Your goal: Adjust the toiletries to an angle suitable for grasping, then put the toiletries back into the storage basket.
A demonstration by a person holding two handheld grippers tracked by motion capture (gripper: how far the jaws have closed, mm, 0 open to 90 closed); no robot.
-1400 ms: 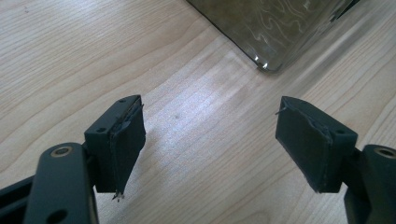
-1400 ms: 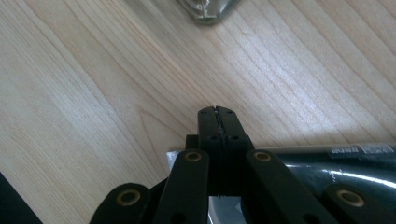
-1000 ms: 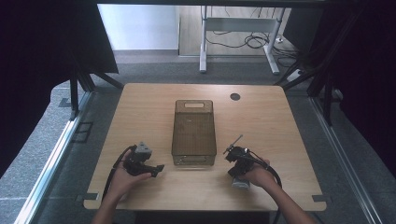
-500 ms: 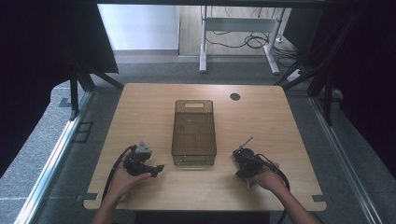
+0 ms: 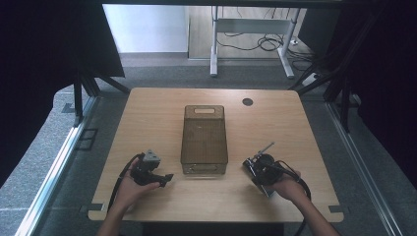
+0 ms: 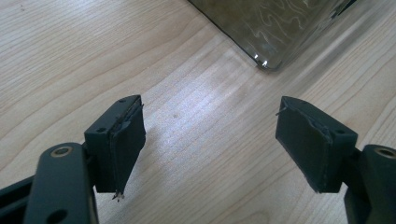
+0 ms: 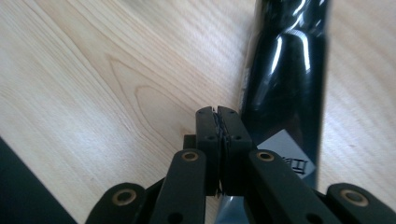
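Right gripper (image 5: 259,167) shifted right — bin (image 5: 204,140) lengthwise front-to-back

So there's this smoky see-through plastic bin (image 5: 204,140) sitting upright in the middle of the wooden surface (image 5: 147,113), long side running away from the person, handle cutout at the far end. A glossy black packet (image 7: 285,88) lies flat just right of it.

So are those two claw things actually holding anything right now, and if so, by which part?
No. The left gripper is open over bare table; the right gripper is shut on nothing, with a glossy black object lying beside it.
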